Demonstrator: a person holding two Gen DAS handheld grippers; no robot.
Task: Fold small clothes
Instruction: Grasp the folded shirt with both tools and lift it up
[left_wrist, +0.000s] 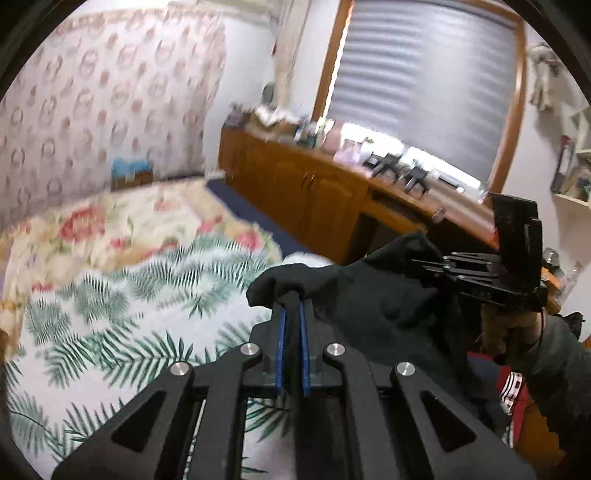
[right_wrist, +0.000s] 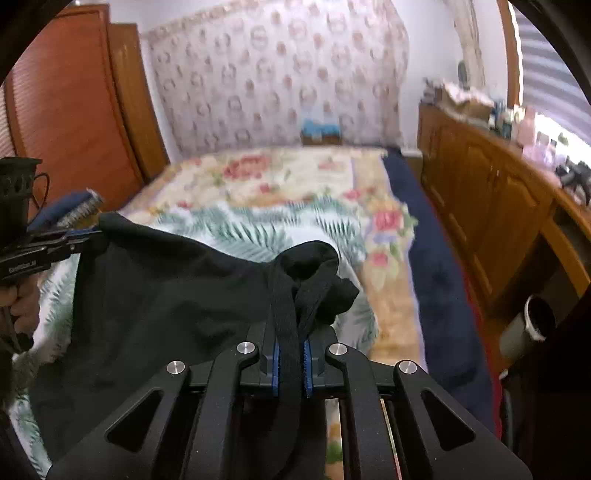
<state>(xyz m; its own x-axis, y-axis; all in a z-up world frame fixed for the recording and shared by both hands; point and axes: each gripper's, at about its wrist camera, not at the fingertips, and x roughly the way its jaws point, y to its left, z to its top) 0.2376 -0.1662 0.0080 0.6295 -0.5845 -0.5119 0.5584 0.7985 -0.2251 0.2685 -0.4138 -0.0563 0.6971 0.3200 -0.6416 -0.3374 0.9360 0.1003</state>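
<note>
Black cloth (right_wrist: 155, 295) hangs between our two grippers, lifted above the bed (right_wrist: 295, 177). Our left gripper (left_wrist: 293, 306) has its blue-padded fingers (left_wrist: 280, 332) drawn nearly together on one corner of the cloth, which bunches over the fingertips and runs off to the right toward the other tool. Our right gripper (right_wrist: 293, 332) is clamped on a gathered edge: a dark band of the cloth passes straight down between its blue pads (right_wrist: 307, 365), and a rumpled knot of fabric sits just past the tips. In the right wrist view the left gripper (right_wrist: 92, 233) shows at the far left, pinching the opposite corner, with the cloth sagging in a wide sheet between the two holds. In the left wrist view the right gripper (left_wrist: 436, 267) shows side-on at the right, its tips buried in the cloth. Below lies a leaf-print sheet (left_wrist: 110, 332) over a floral cover (left_wrist: 92, 225), and a wooden cabinet (left_wrist: 303, 184) runs along the bed's right side.
</note>
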